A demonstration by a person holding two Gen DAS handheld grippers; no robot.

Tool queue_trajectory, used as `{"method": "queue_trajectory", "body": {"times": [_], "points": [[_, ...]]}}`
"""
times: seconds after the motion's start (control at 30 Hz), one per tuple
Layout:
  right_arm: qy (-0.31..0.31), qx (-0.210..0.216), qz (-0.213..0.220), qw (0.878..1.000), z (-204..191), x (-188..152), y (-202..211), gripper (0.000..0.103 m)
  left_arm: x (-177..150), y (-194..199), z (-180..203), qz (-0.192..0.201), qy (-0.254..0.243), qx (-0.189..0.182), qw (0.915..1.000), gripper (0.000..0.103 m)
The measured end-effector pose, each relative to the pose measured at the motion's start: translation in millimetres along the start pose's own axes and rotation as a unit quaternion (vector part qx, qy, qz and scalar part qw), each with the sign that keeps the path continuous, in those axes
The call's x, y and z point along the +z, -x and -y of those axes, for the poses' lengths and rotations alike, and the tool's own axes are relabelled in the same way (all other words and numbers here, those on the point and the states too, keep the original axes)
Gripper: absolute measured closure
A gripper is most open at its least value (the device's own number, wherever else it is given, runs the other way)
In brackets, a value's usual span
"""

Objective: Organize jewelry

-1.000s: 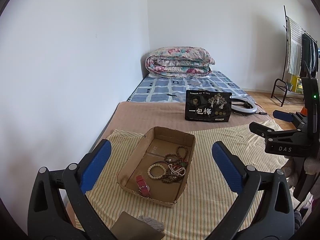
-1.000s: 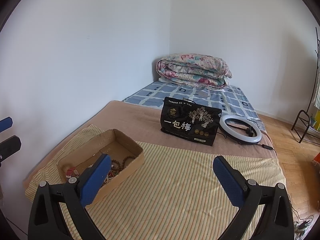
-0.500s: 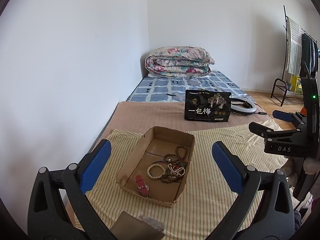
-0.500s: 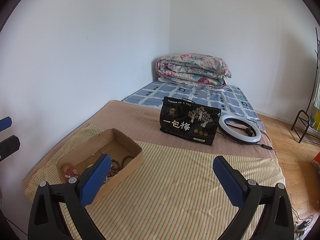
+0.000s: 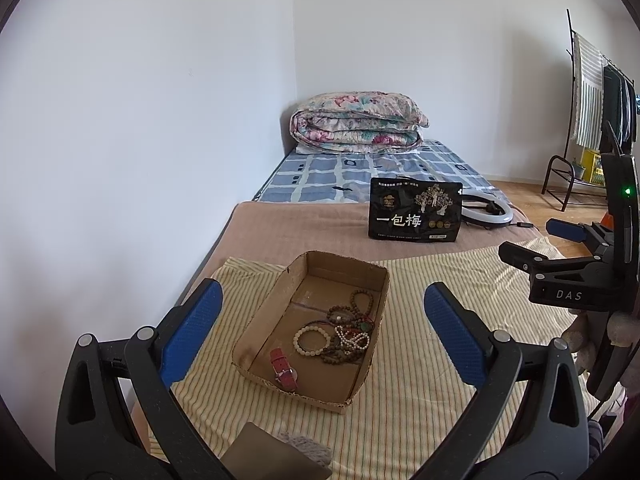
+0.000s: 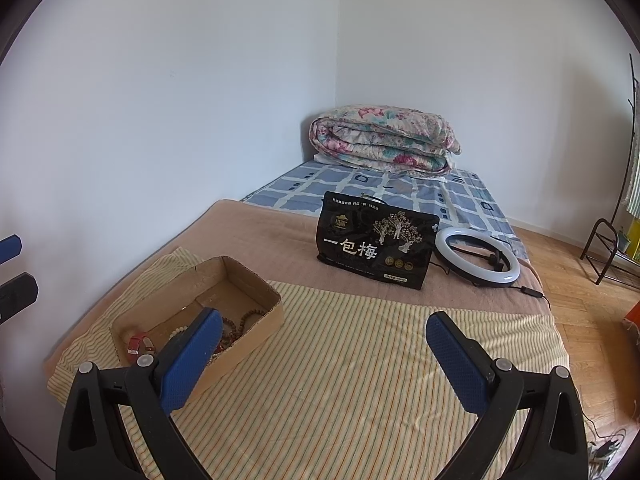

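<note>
A shallow cardboard box [image 5: 264, 316] sits on a striped cloth [image 5: 432, 364] on the bed. It holds several bead bracelets [image 5: 344, 332] and a red-strapped watch [image 5: 282, 364]. My left gripper [image 5: 320, 312] is open and empty, held above and in front of the box. My right gripper [image 6: 324, 336] is open and empty over the striped cloth, to the right of the box [image 6: 248, 280]. The right gripper also shows at the right edge of the left wrist view [image 5: 568, 256]. The watch [image 6: 138, 344] and beads [image 6: 240, 322] show in the right wrist view too.
A black snack bag [image 5: 416, 210] stands behind the cloth, with a white ring light [image 6: 476, 258] beside it. A folded floral quilt [image 5: 356, 124] lies at the head of the bed. A wall runs along the left. A clothes rack [image 5: 592, 120] stands at the right.
Both views have shifted only slightly. Both grippers stay open and empty.
</note>
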State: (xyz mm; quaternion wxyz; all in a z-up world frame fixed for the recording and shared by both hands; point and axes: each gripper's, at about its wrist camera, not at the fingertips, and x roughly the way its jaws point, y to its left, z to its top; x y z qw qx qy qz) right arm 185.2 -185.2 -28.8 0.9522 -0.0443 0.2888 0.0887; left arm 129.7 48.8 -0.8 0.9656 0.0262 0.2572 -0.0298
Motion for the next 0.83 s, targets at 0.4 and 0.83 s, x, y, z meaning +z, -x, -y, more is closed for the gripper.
{"method": "queue_trajectory", "body": {"times": [0.4,0.83], "points": [[0.000,-0.002,-0.003,1.000,1.2,0.0,-1.4,0.000,-3.8,-2.0,0.8,-0.004,0.004,-0.003,1.0000,0.001],[-0.001,-0.002,-0.003,1.000,3.6,-1.4,-2.3,0.000,-9.6,-3.6,-0.9,0.008,-0.003,0.007,0.9999,0.001]]}}
